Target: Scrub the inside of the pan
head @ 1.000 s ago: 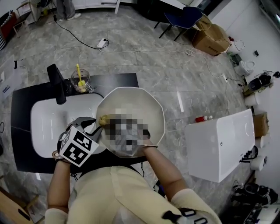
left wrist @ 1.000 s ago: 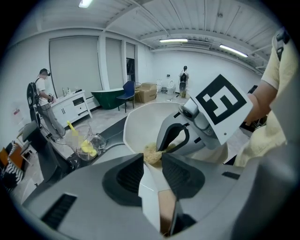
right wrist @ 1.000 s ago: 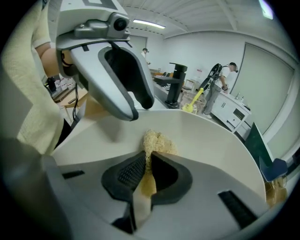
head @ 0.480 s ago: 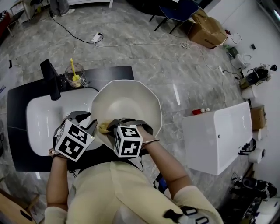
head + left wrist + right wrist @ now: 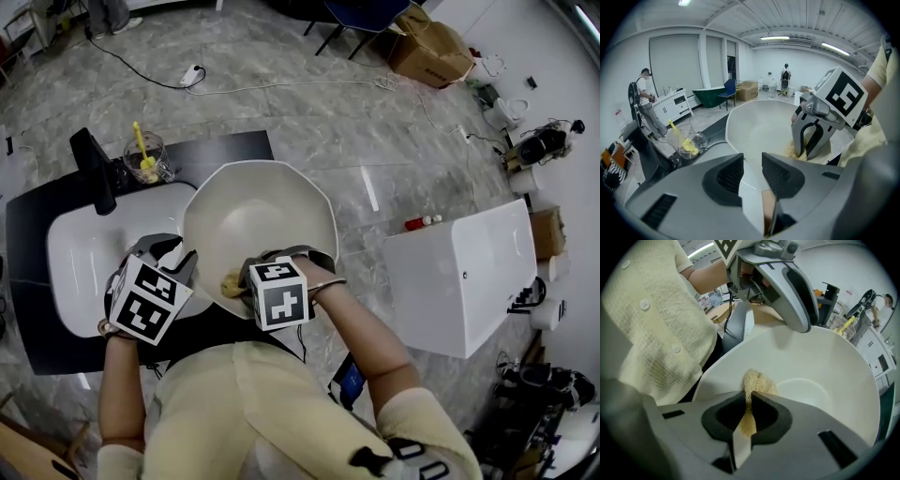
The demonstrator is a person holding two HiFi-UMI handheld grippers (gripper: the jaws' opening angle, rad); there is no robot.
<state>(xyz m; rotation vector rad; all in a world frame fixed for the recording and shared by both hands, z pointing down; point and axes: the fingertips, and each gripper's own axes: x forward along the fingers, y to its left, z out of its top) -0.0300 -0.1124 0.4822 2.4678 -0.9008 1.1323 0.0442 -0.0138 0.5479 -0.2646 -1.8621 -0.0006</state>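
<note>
Your left claw [image 5: 752, 165] is clamped on the near rim of the cream-white, many-sided, bowl-shaped pan [image 5: 761, 123]. Its jaws stand only a narrow slot apart, with the thin pan wall running between them. From the head view, that claw [image 5: 176, 262] grips the pan's edge on the side next to the white sink basin [image 5: 80, 267].

Your right claw [image 5: 749, 398] is closed tight on a small, pale yellow, crumbly sponge [image 5: 757, 382]. The sponge bulges out past the jaw tips and presses against the pan's inner wall, low on the side nearest your body. In the head view the sponge [image 5: 232, 281] shows just left of the right claw [image 5: 246, 278], inside the rim.

The pan [image 5: 267, 211] is tilted, its opening facing up toward you, and it sits over the right end of the basin and the black counter [image 5: 28, 234]. Its inside [image 5: 825, 380] is smooth and pale, with sloping facets down to a round flat bottom.
</note>
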